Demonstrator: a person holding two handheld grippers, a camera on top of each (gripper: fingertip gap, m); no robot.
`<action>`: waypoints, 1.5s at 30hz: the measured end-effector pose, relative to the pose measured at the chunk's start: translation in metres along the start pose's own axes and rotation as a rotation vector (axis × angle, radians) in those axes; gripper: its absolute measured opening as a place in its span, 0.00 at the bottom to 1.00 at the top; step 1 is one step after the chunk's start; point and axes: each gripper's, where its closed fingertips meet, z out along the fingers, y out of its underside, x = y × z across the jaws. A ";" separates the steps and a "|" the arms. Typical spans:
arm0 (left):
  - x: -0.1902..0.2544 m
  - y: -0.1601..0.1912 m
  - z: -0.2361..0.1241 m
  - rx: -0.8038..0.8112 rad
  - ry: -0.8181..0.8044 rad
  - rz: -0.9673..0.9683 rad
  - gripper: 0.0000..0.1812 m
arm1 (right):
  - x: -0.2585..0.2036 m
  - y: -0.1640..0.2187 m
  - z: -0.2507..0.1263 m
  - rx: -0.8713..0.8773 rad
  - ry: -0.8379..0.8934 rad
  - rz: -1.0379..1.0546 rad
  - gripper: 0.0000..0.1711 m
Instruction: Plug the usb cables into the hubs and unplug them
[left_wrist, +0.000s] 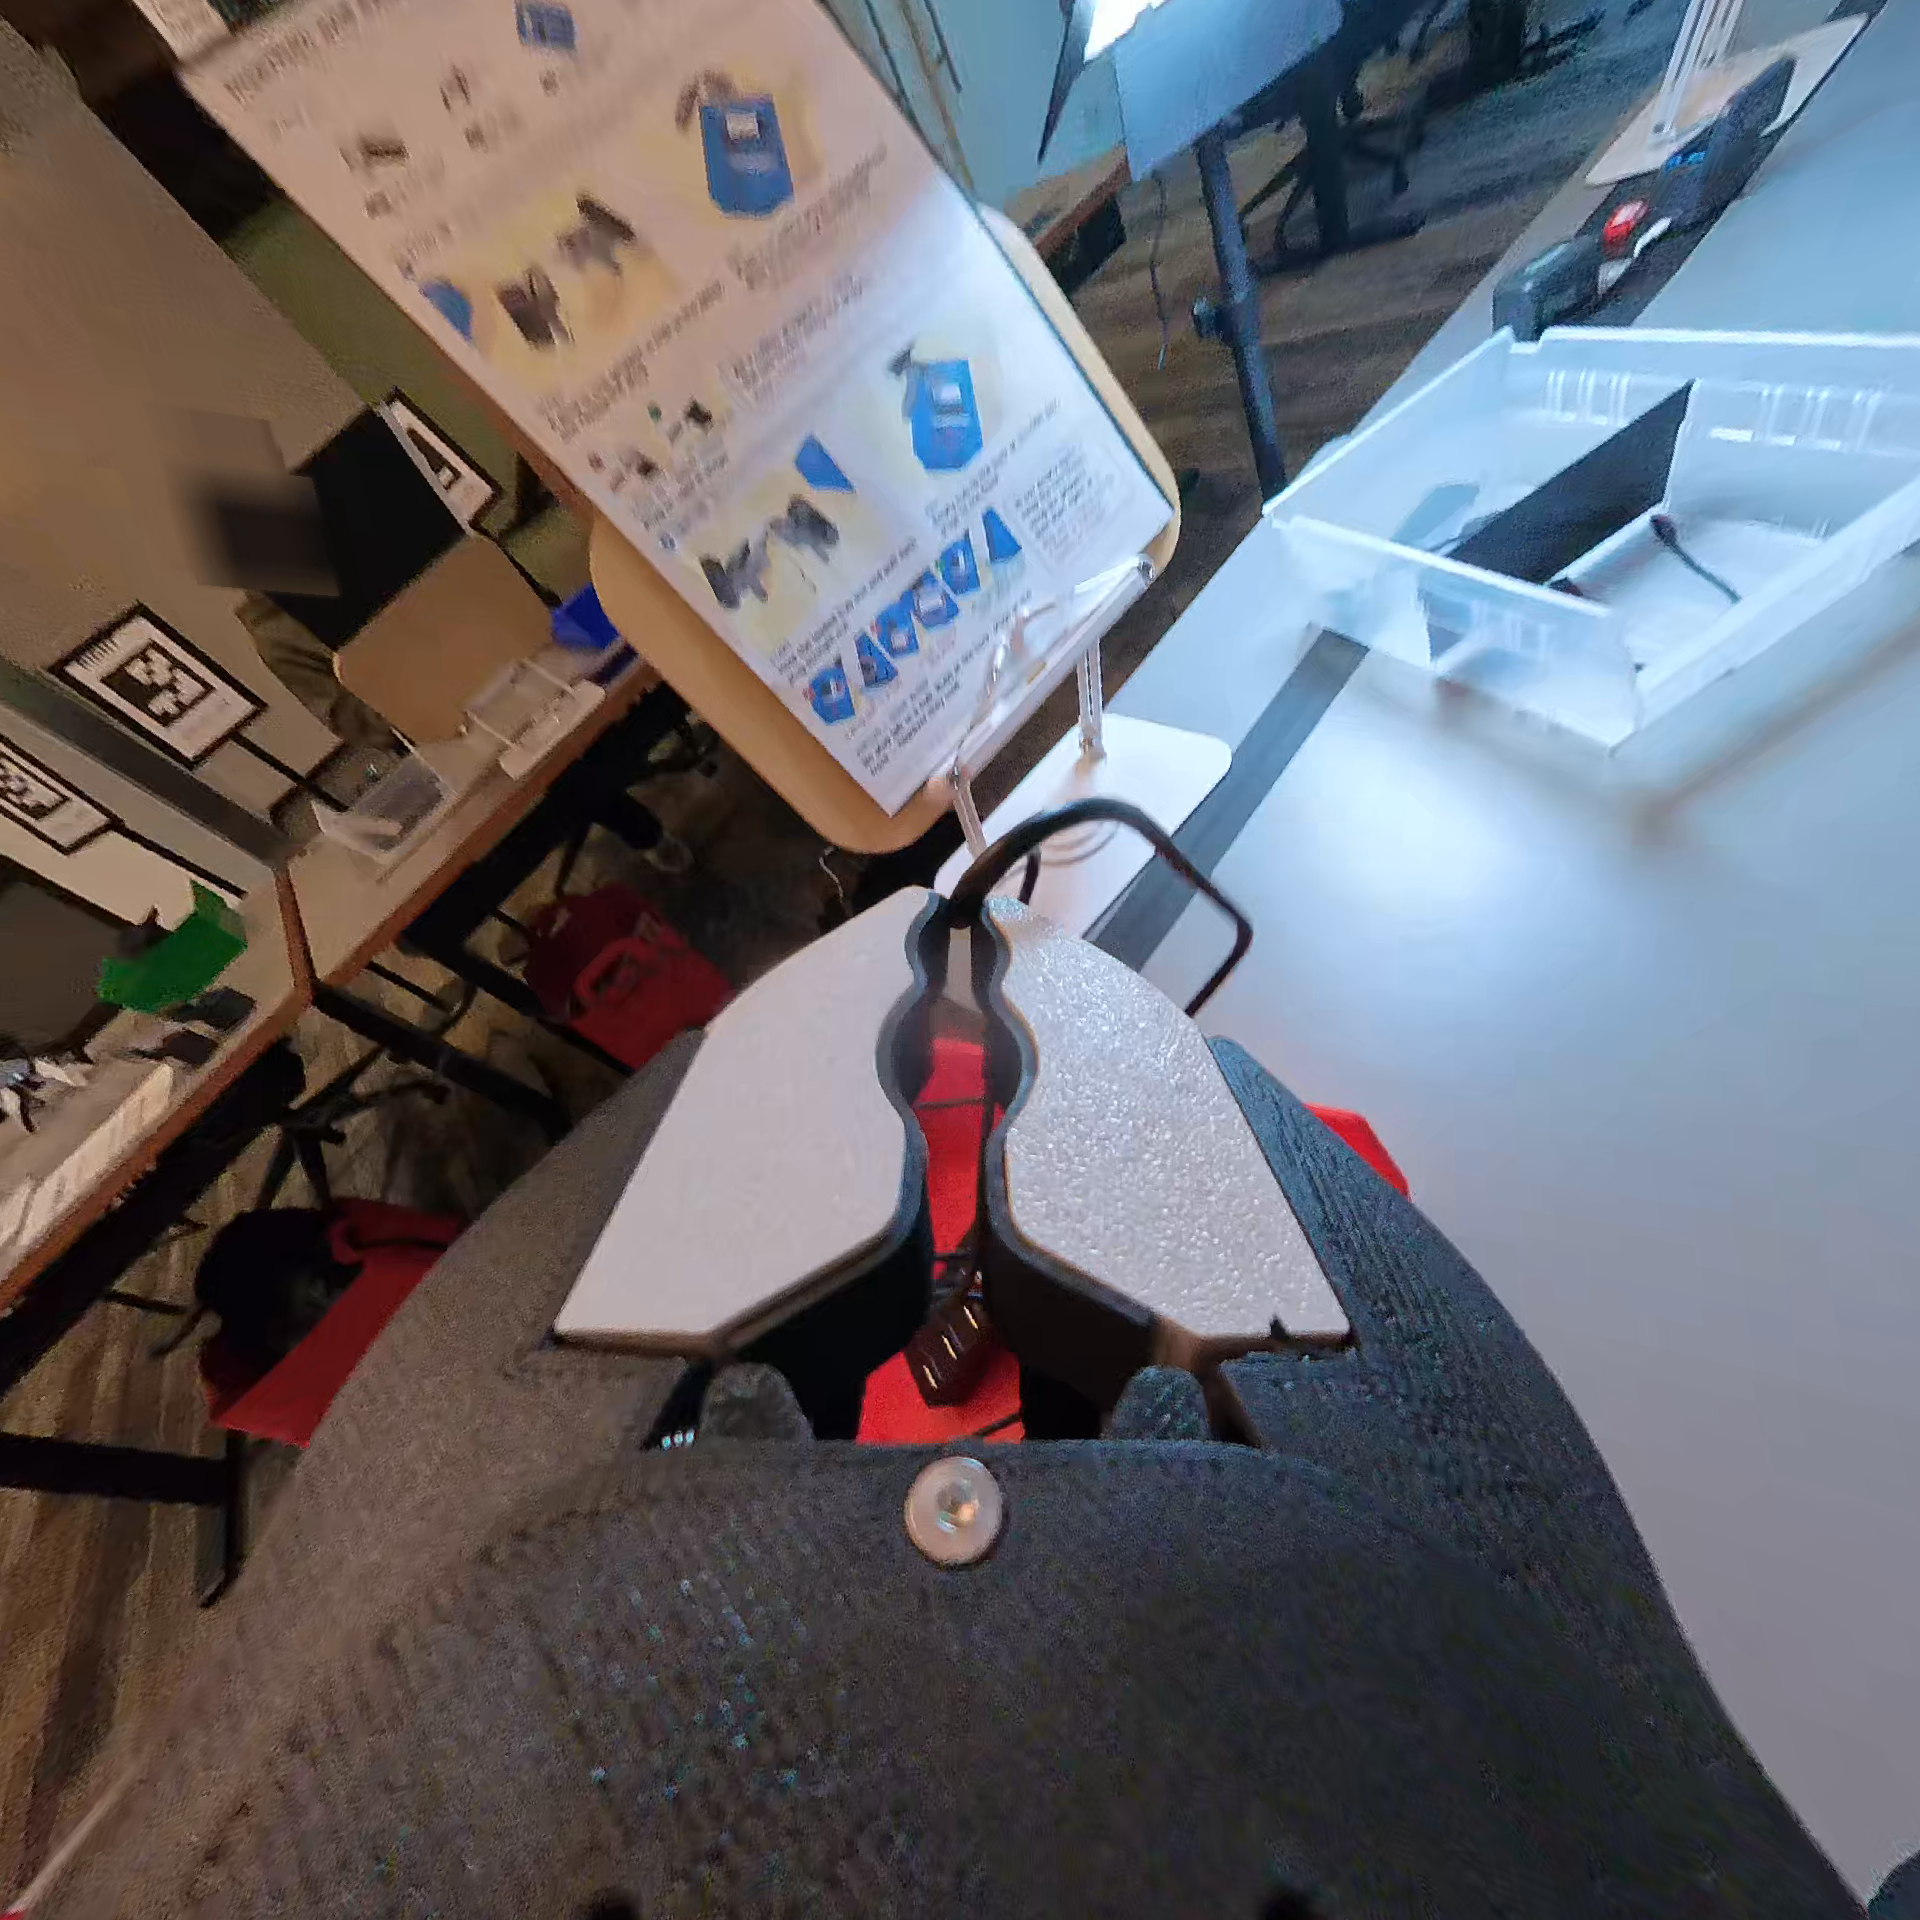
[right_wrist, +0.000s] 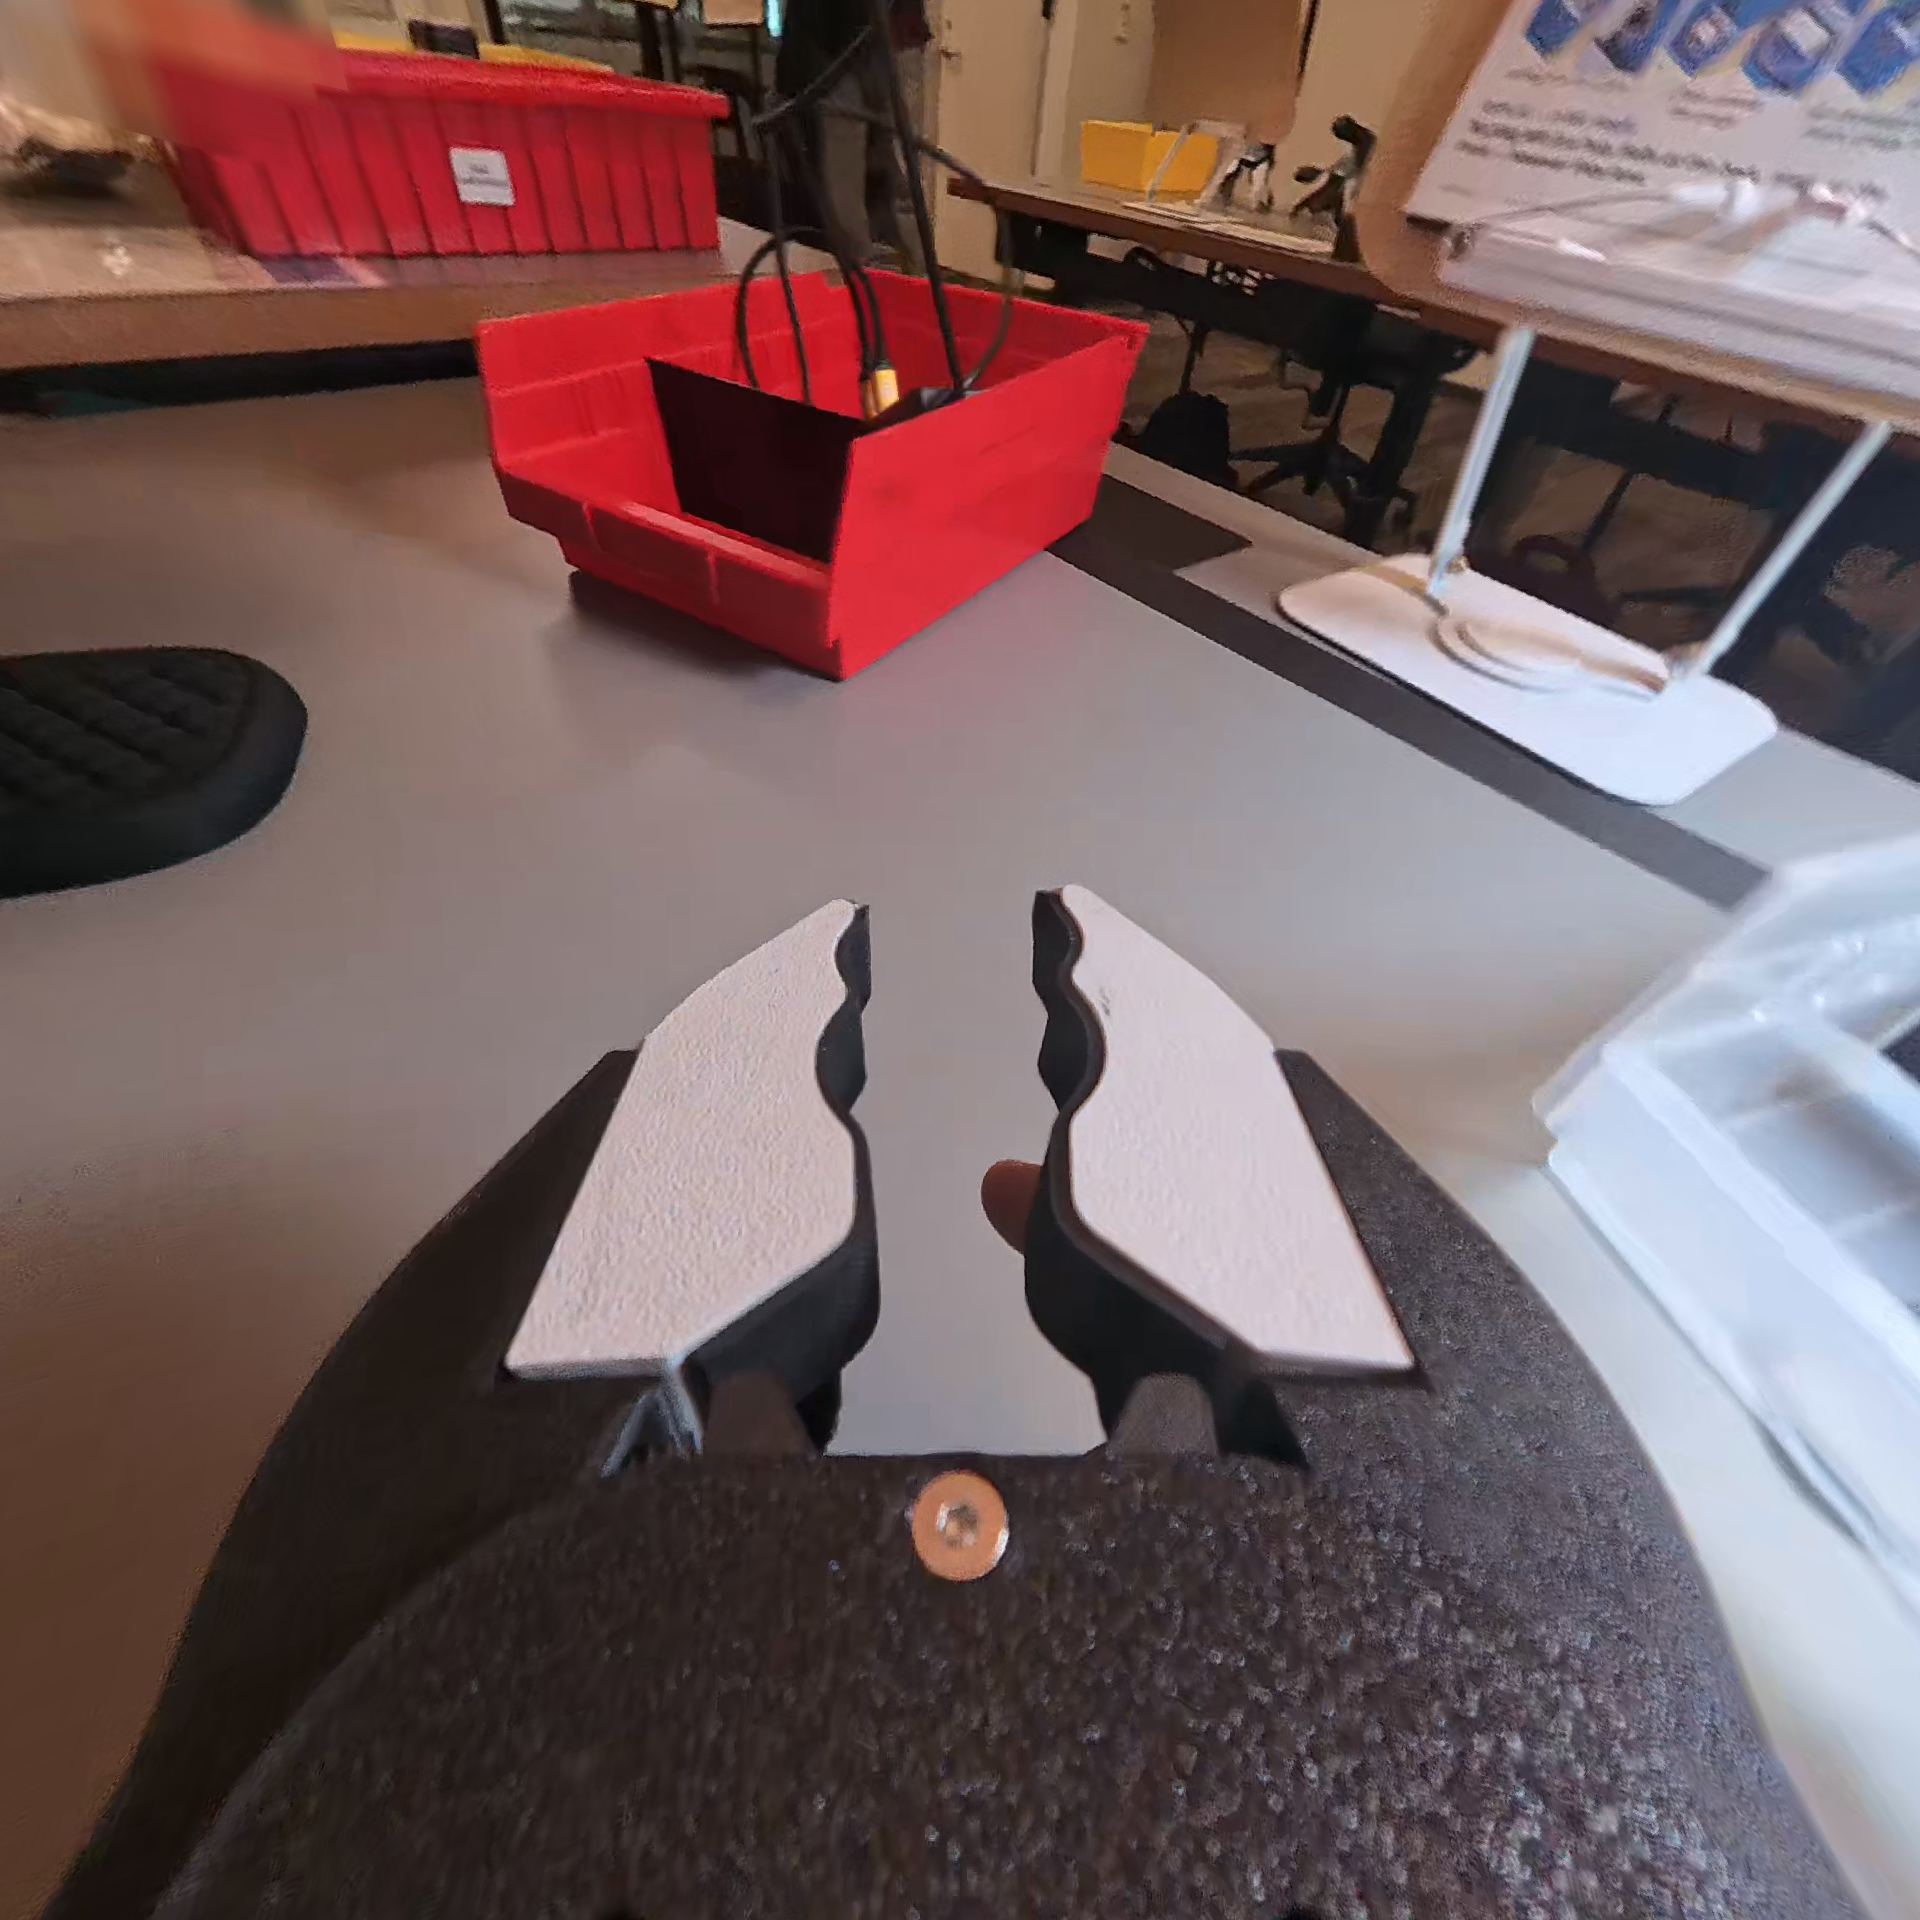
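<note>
Left wrist view: left hand-held gripper (left_wrist: 961, 920) clenched on a black usb cable (left_wrist: 1122, 821), pinched at the fingertips; cable loops out toward 1 o'clock and hangs down between the fingers. Small dark usb hub (left_wrist: 948, 1351) dangling on it, over the red bin (left_wrist: 951, 1091) seen through the gap. Grey table (left_wrist: 1558, 1039) at 3 o'clock, clear plastic tray (left_wrist: 1621, 499) at 2 o'clock, instruction board on a stand (left_wrist: 831, 436) at 12 o'clock.

Right wrist view: right hand-held gripper (right_wrist: 951, 914) released, fingers apart, nothing between them, held low over the table (right_wrist: 623, 883). Red bin (right_wrist: 935, 520) at 12 o'clock, well apart, black cables (right_wrist: 790, 301) rising from it. Black pad (right_wrist: 125, 758) at 9 o'clock; white stand base (right_wrist: 1538, 665) at 2 o'clock.
</note>
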 end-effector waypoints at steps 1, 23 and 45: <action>0.000 -0.010 -0.002 0.009 -0.009 0.012 0.03 | -0.005 -0.008 0.008 0.001 -0.013 -0.044 0.18; 0.004 -0.108 -0.046 0.148 0.005 0.013 0.03 | -0.020 -0.106 0.268 -0.260 -0.058 -1.009 0.20; 0.184 -0.017 -0.061 0.291 0.435 -0.195 0.00 | 0.028 -0.250 0.004 0.320 0.553 -1.275 0.17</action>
